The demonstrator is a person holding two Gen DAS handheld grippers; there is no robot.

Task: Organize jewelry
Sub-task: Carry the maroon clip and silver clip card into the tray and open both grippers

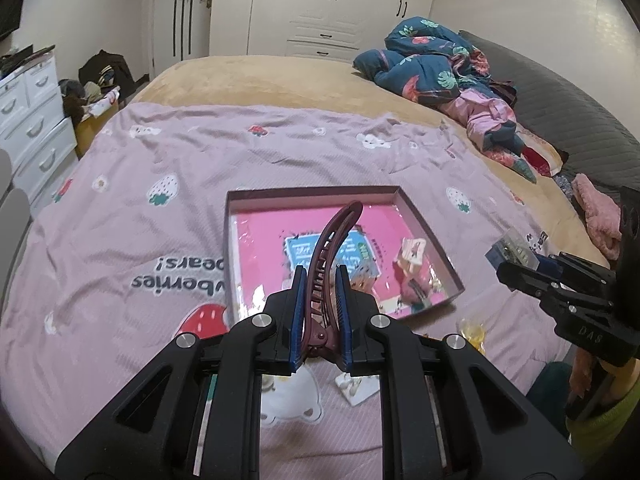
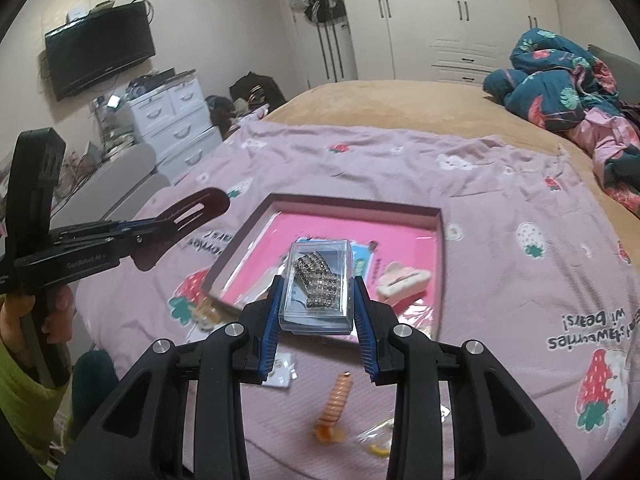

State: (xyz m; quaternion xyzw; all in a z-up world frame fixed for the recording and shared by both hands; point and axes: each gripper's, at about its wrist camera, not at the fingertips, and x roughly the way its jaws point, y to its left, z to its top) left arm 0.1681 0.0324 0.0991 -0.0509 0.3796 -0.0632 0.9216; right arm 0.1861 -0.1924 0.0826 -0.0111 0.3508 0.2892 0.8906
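Observation:
My left gripper (image 1: 320, 280) is shut on a long maroon hair clip (image 1: 334, 252), held above the near edge of a shallow box (image 1: 312, 193) with a pink bottom. The clip also shows in the right wrist view (image 2: 188, 210). My right gripper (image 2: 316, 288) is shut on a clear plastic case (image 2: 318, 286) with a rhinestone piece inside, held over the box's (image 2: 356, 206) near side. A pale pink claw clip (image 2: 404, 280) lies in the box, also seen in the left wrist view (image 1: 412, 258).
An orange spiral hair tie (image 2: 334, 410), a small earring card (image 2: 282, 372) and a clear packet (image 2: 378, 440) lie on the pink strawberry sheet (image 2: 520, 184). A bundled blue quilt (image 1: 432, 60) lies at the far right. White drawers (image 1: 32, 120) stand left of the bed.

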